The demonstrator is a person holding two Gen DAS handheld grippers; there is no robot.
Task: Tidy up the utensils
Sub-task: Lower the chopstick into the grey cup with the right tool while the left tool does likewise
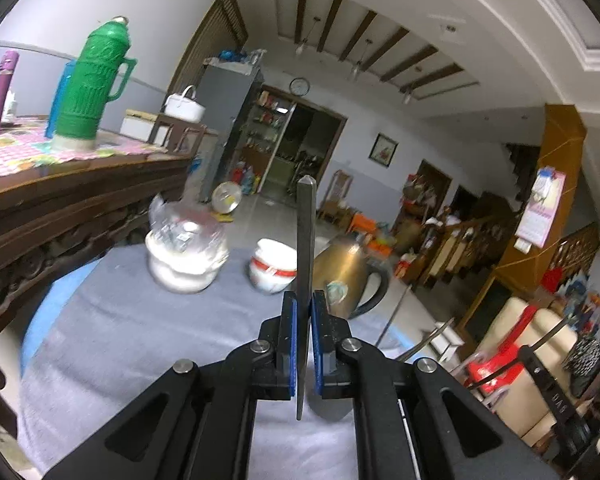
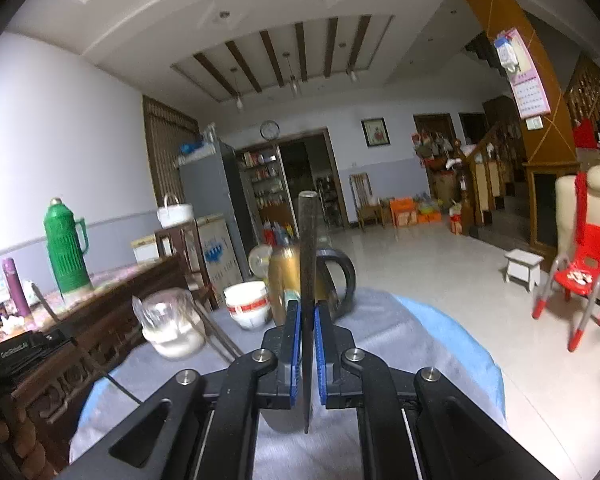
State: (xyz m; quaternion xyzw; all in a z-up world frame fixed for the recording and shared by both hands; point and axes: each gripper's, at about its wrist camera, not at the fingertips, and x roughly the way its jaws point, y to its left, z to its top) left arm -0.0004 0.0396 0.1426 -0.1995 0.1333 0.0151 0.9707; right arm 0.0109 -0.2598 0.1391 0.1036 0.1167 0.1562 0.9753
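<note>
In the left wrist view my left gripper (image 1: pixel 303 314) is shut on a flat grey metal utensil handle (image 1: pixel 306 236). The handle stands upright between the blue pads (image 1: pixel 292 344), and its pointed end rises above them. In the right wrist view my right gripper (image 2: pixel 308 316) is shut on a darker flat utensil handle (image 2: pixel 309 240) with a rounded top, also upright. The working ends of both utensils are hidden below the jaws. Both grippers hang above a round table with a grey cloth (image 1: pixel 132 340).
On the table stand a white jar under a clear plastic bag (image 1: pixel 186 248), a white bowl with a red band (image 1: pixel 272 266) and a gold kettle with a black handle (image 1: pixel 342 276). A dark wooden sideboard (image 1: pixel 60 200) with a green thermos (image 1: pixel 90 84) is left. A red chair (image 2: pixel 580 272) stands right.
</note>
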